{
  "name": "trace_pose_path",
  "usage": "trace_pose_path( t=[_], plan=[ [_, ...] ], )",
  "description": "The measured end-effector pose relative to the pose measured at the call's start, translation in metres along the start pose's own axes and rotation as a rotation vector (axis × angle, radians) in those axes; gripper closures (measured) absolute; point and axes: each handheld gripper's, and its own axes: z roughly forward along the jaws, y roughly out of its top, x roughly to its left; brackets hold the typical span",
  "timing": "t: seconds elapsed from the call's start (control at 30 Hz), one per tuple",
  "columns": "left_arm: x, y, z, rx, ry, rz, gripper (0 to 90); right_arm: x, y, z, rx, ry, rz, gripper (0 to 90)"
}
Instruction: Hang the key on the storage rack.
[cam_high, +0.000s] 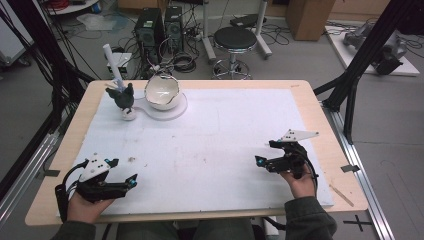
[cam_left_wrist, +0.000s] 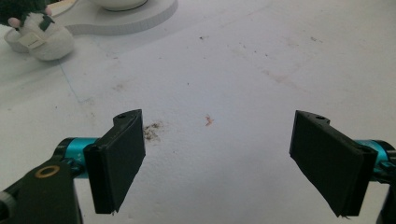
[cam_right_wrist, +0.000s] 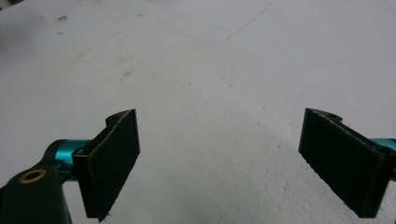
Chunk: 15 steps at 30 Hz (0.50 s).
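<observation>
Grippers idle at the near edge of the white mat (cam_high: 210, 145): left gripper (cam_high: 121, 172) and right gripper (cam_high: 265, 155) both gape, empty. At the mat's far left we note a dark plush toy (cam_high: 122, 97) beside the white bowl (cam_high: 161, 92). Soft, light; we judge its body the best pinch.

I see both of my hands entering from the near edge, each wrapped around a gripper. Left gripper (cam_high: 125, 172) sits low at the near left, held in the left hand (cam_high: 87, 202), its body angled toward the right; fingers (cam_left_wrist: 116, 163) spread wide apart, nothing between them. Right gripper (cam_high: 265, 152) at the near right, held in the right hand (cam_high: 300, 182), pointing left; fingers (cam_right_wrist: 112, 161) likewise wide apart and empty.
</observation>
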Motion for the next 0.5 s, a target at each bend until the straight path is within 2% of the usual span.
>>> trace_pose_path(
  t=[0.5],
  plan=[
    [0.0002,-0.0003,-0.0002,-0.002,-0.007,-0.003,18.6,0.005,-0.0087,-0.003,-0.007,0.009,-0.011,11.6]
  ],
)
